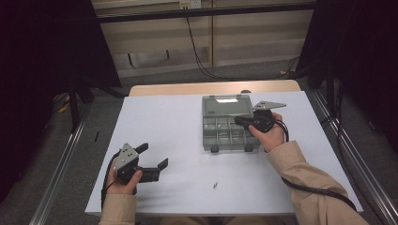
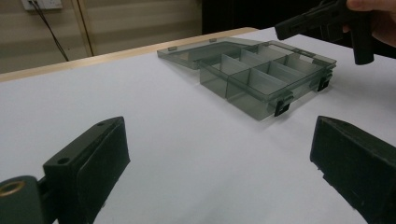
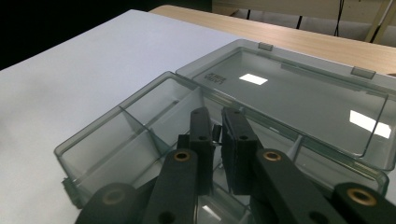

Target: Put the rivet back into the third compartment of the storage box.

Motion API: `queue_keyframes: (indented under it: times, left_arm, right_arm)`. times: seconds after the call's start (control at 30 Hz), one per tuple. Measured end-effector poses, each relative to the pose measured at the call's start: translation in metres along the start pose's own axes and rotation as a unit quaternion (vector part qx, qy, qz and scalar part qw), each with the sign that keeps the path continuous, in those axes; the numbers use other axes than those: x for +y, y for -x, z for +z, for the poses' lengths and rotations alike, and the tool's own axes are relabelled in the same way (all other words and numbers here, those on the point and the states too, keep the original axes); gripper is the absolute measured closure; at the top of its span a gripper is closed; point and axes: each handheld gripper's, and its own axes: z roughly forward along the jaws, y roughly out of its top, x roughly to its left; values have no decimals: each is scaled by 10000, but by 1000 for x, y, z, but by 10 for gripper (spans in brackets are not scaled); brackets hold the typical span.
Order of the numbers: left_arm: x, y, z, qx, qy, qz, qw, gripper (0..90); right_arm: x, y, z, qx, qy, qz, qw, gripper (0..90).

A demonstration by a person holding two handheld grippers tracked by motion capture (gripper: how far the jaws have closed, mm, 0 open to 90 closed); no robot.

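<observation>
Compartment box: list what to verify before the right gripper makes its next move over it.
1. Flat lid of the smoky-grey clear plastic compartment box laid fully open: ok.
2. Right gripper above the box's compartments: ok.
3. Small dark part pinched between the right gripper's closed jaws: ok; what kind of part it is, cannot tell.
4. Compartment under the right gripper free to take the part: cannot tell.
5. Left gripper open and well apart from the box: ok.
6. All parts gathered in: not ok; a small loose metal piece lies on the white table top, outside the box.
</observation>
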Motion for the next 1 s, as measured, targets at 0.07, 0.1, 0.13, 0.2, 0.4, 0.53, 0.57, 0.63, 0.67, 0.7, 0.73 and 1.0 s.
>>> queue_keyframes:
  times: [0.07,0.1,0.13,0.2,0.4,0.53,0.57,0.63,0.67,0.7,0.73,1.0]
  left_arm:
    - [0,0,0,-9,36,-21,10000,43]
    - [0,0,0,8,26,-17,10000,43]
    - [0,-1,0,12,26,-4,10000,43]
    - [0,0,-1,14,24,1,10000,44]
    - [0,0,0,-3,8,0,10000,44]
    - [0,-1,0,-6,4,-4,10000,44]
    - [0,0,0,-7,19,-9,10000,44]
    - [0,0,0,-13,10,-1,10000,44]
    - [0,0,0,-13,19,-2,10000,44]
    - [0,0,1,-14,19,-11,10000,44]
    - [0,0,1,-9,7,-9,10000,44]
    - [0,-1,-1,15,35,-37,10000,44]
  right_arm:
    - [0,1,2,-19,-8,2,10000,843]
    - [-1,3,4,-64,-68,26,10000,843]
    - [-1,3,4,-64,-68,26,10000,843]
    - [-2,5,8,-148,-111,1,9998,842]
    - [-3,8,12,-236,-174,-21,9996,839]
    - [-1,9,12,-285,-155,-45,9995,837]
    - [0,9,12,-288,-147,-59,9995,836]
    - [1,9,12,-290,-152,-61,9994,836]
    - [2,8,13,-308,-156,-74,9994,836]
    - [2,8,14,-319,-154,-94,9993,832]
    - [2,8,14,-319,-154,-94,9993,832]
    - [3,8,13,-361,-123,-50,9993,753]
